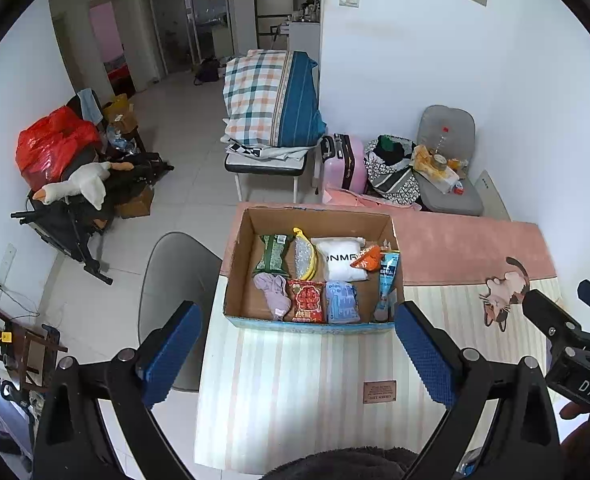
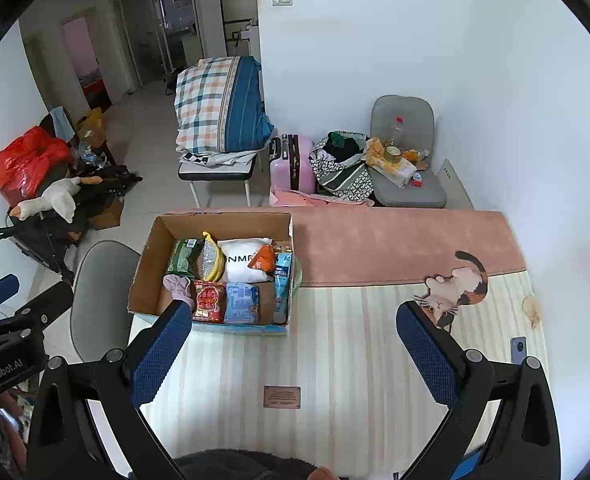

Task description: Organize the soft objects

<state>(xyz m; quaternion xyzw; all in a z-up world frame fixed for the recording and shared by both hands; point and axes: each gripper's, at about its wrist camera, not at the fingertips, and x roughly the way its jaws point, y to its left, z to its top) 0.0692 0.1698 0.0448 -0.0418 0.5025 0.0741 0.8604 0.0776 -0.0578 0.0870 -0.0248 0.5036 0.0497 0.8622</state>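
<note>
Hiding box (image 2: pixel 215 272) corner — right gripper (image 2: pixel 295 344)

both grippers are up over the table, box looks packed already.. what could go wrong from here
The cardboard box sits at the table's left edge, so a sideways nudge from the open left gripper might slide it off. The orange packet lies loosely on the white pouch and could slip. The right gripper, also open, hovers nearby; both reaching in may collide.
</note>
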